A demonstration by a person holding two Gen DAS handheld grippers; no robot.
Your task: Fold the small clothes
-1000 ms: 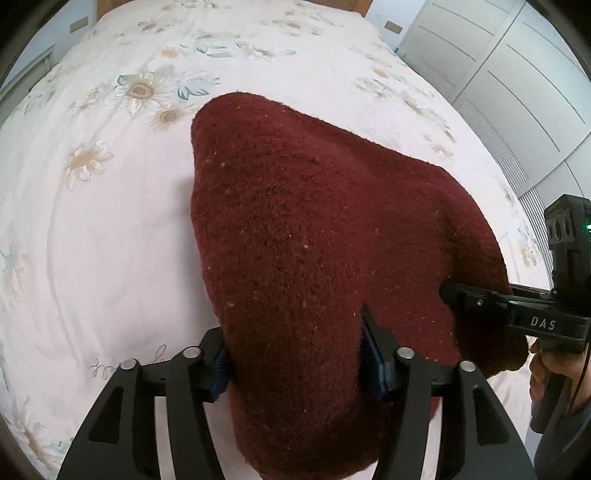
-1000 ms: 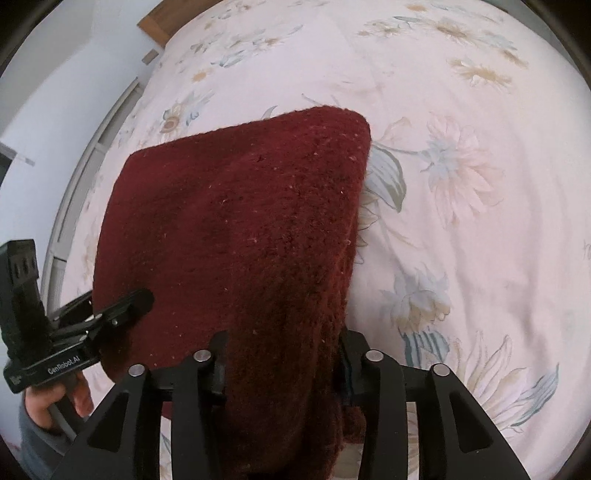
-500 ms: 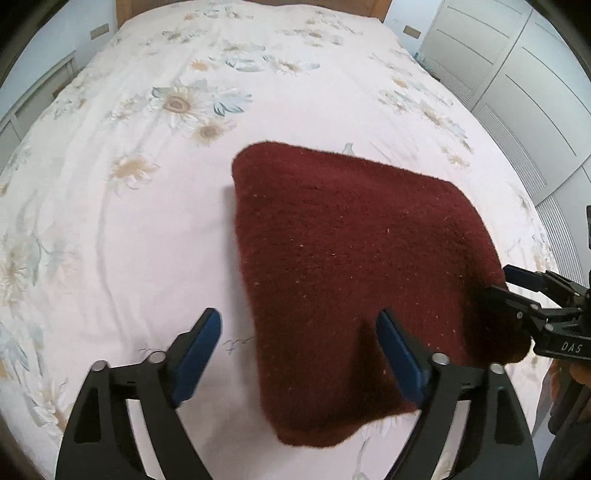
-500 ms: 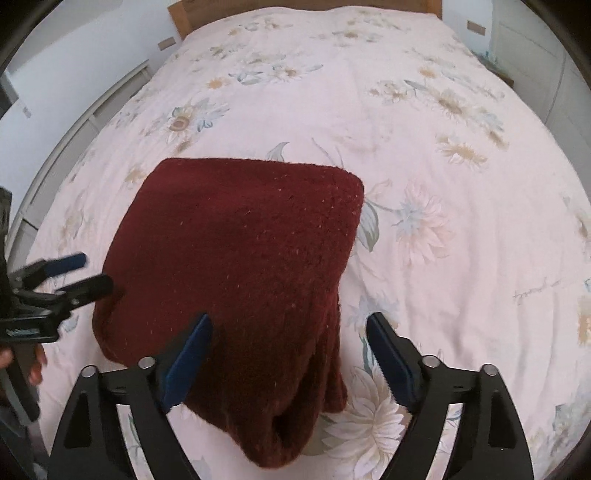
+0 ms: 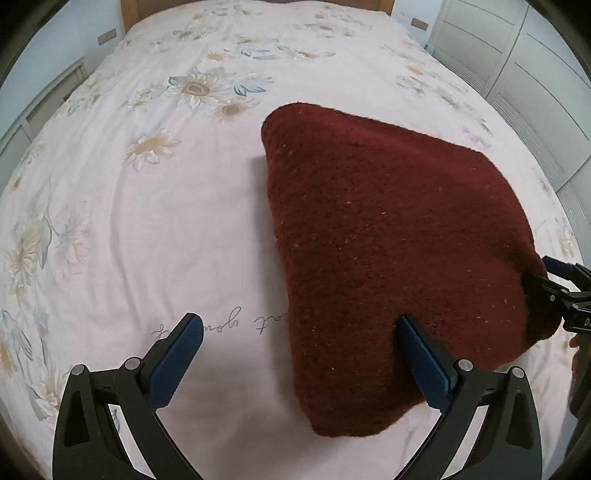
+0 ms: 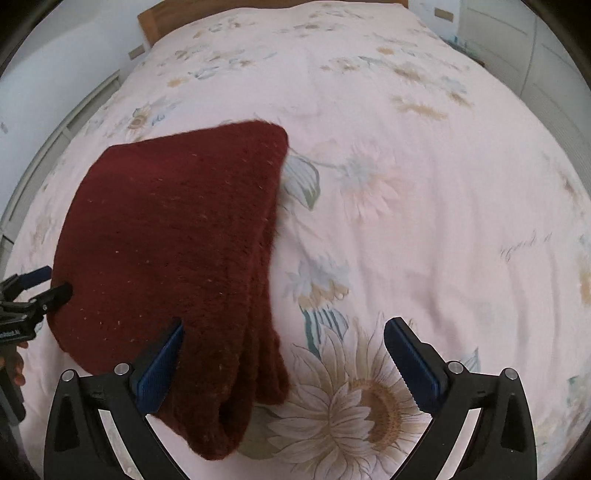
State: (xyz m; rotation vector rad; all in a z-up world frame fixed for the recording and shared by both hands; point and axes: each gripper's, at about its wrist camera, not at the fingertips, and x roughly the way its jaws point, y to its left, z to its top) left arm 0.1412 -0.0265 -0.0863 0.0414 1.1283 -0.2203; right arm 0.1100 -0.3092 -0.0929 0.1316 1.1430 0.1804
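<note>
A dark red knitted garment [image 5: 388, 240] lies folded into a thick stack on the flowered bed sheet [image 5: 166, 229]. It also shows in the right wrist view [image 6: 173, 251], with its folded layers visible at the near edge. My left gripper [image 5: 301, 328] is open and empty, just above the garment's near left corner. My right gripper [image 6: 282, 332] is open and empty over the garment's near right corner. Each gripper shows at the edge of the other's view, the right gripper [image 5: 565, 288] and the left gripper [image 6: 29, 291], close to the garment's side.
The bed spreads wide around the garment, with a wooden headboard [image 5: 129, 11] at the far end. White wardrobe doors [image 5: 524, 66] stand along the right side. A low white unit [image 6: 22, 192] runs along the left side.
One second ago both grippers were shut on the garment's near edge. They have opened, let it go and drawn back and outward. The garment now rests flat on the sheet.
</note>
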